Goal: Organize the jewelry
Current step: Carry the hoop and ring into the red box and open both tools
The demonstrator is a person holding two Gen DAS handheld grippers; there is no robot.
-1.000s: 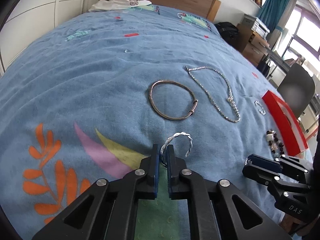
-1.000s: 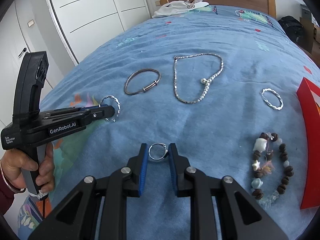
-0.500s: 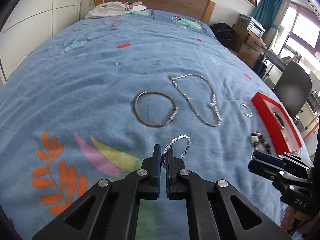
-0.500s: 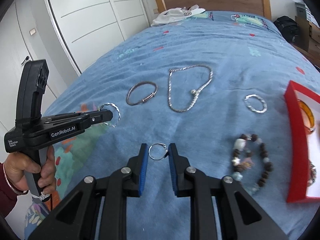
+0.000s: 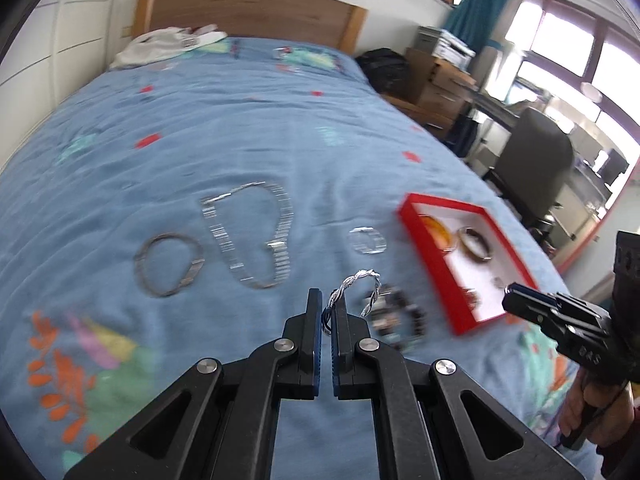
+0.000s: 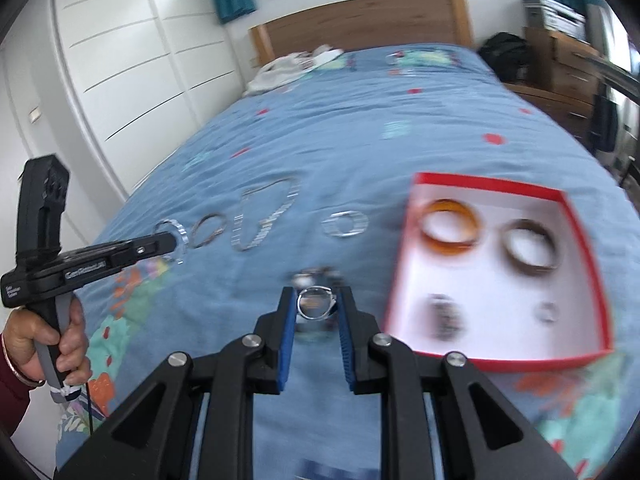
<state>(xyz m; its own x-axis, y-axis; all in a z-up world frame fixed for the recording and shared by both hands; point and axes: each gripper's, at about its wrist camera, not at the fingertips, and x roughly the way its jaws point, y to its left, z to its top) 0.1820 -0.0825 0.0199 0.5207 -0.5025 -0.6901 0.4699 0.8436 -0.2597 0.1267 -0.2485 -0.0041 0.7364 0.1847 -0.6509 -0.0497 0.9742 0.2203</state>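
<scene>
Blue bedspread (image 5: 248, 136) is filling both views, with a wooden headboard (image 5: 248, 12) at the far end and white wardrobe doors (image 6: 132, 60) running along the left. Starting from the left on the bed, a plain metal bangle (image 5: 168, 264) is lying flat, and just beside it a silver chain necklace (image 5: 252, 236) is sitting in a heart-like loop, both blurred. Next, the left gripper (image 5: 326, 308) is holding a twisted silver ring (image 5: 358, 288) up off the bed, its fingers (image 5: 314, 320) pinching narrow on the ring's lower edge. Behind that ring, a beaded bracelet (image 5: 396, 316) is lying on the cover, with another twisted silver ring (image 5: 366, 240) resting farther back, near the box. Moving right, a red box (image 5: 428, 248) with a white floor is sitting on the bed, carrying an amber bangle (image 6: 450, 226), a brown bangle (image 6: 530, 248) and two smaller pieces too blurred to name. In the right wrist view, the right gripper (image 6: 316, 306) is hovering just left of the box, its blue-padded fingers (image 6: 288, 332) clasping a thin silver ring (image 6: 315, 308) between them, held upright and facing the camera. Far right, a dark office chair (image 5: 536, 160) is standing by the window (image 5: 580, 56).
</scene>
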